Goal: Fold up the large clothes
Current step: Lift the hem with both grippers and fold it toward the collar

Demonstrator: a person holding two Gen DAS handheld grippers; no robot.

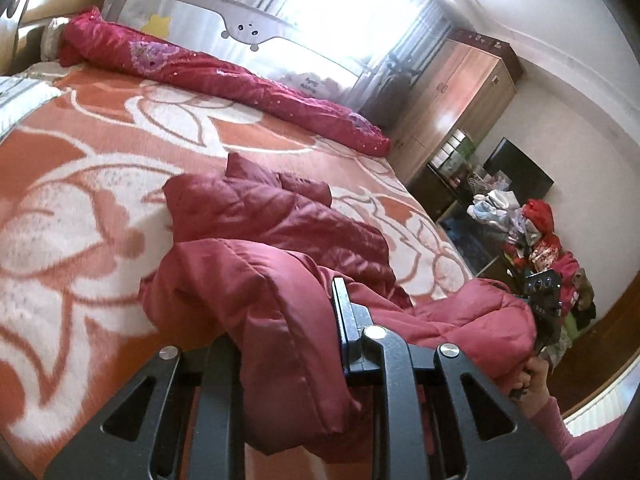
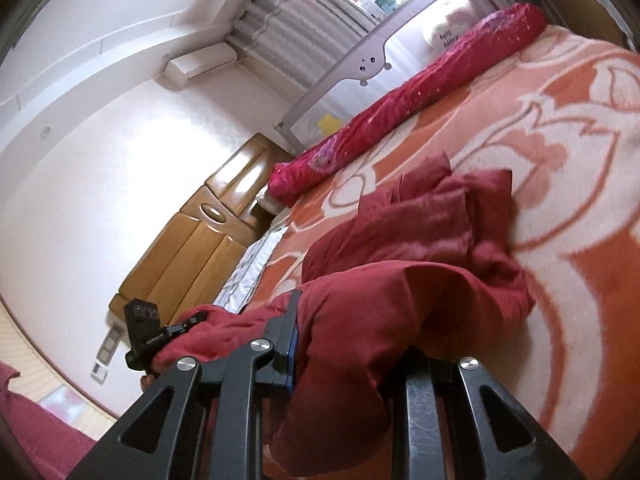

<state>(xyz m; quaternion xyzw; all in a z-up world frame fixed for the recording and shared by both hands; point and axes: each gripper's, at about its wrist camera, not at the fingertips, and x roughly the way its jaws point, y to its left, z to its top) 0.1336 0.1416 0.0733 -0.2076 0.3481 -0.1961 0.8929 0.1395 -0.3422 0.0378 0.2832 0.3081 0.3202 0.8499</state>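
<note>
A dark red padded jacket (image 1: pixel 280 248) is held by its near edge above a bed covered with an orange-and-white floral blanket (image 1: pixel 80 184), each end pinched in a pair of tongs. The left tongs (image 1: pixel 304 344) are pressed tight on a fold of the quilted fabric, which drapes over and between the fingers toward 6 o'clock; the right tongs (image 2: pixel 344 344) grip the other end the same way. In the left wrist view the right unit and the hand holding it show at 4 o'clock, the jacket's hem stretched between the two.

The folding appears to be in an early stage: the far part of the jacket, toward 12 o'clock, lies crumpled on the blanket, with what may be sleeves or a collar bunched on top, and no clean crease can be seen. Smoothing and the actual folds seem still to come.

A rolled crimson quilt (image 1: pixel 224 76) lies along the bed rail (image 1: pixel 240 20) at 12 o'clock. A heap of other clothes (image 1: pixel 536 236) sits on the floor by the wardrobe (image 1: pixel 452 96) at 3 o'clock. The fabric hides one finger of each pair of tongs, the jacket's shape is hard to read, and the window glare washes out the rail's far end.
</note>
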